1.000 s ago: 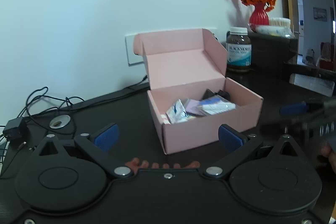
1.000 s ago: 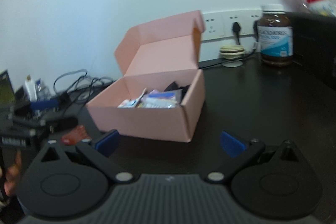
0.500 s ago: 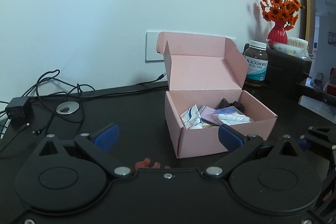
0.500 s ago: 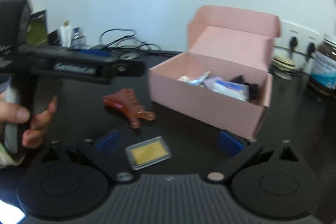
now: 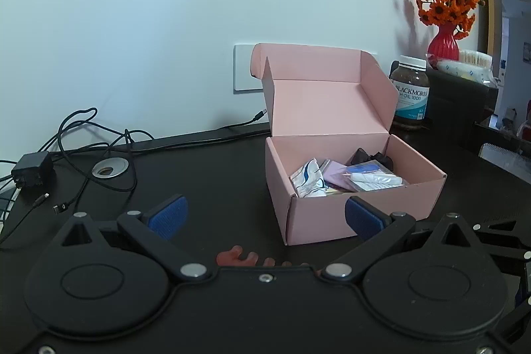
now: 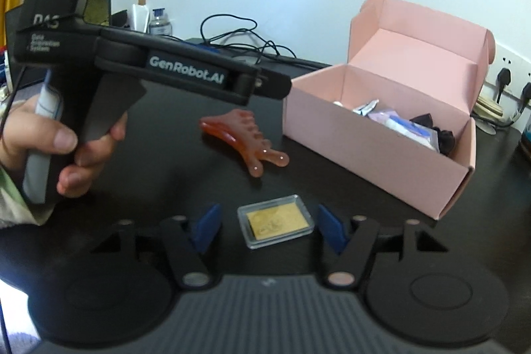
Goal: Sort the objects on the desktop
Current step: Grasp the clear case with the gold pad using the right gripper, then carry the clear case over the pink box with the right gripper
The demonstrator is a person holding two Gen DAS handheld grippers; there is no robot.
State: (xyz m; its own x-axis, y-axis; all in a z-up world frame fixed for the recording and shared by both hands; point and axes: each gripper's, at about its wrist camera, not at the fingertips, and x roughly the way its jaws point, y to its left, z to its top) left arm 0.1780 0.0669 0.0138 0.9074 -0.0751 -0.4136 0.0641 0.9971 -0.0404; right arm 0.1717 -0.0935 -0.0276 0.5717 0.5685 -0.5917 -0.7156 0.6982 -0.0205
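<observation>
An open pink cardboard box point(image 5: 365, 214) point(image 6: 375, 151) stands on the black desk and holds several small packets. An orange-red comb-like tool point(image 6: 244, 140) lies left of the box; its tips show in the left wrist view point(image 5: 245, 257). A small clear case with a gold card point(image 6: 275, 224) lies flat between the open fingers of my right gripper point(image 6: 270, 229), not gripped. My left gripper point(image 5: 265, 216) is open and empty, held above the orange tool; its body also shows in the right wrist view point(image 6: 149, 68).
Black cables and a charger point(image 5: 31, 170) lie at the back left by a desk grommet point(image 5: 109, 170). A brown supplement bottle point(image 5: 410, 93), a red vase of orange flowers point(image 5: 443, 43) and a black organizer stand at the back right. Wall sockets point(image 6: 504, 78) are behind the box.
My right gripper has swung left and down, so the gold-card case now lies between its fingers. The left gripper has shifted a little; the box looks nearer.
</observation>
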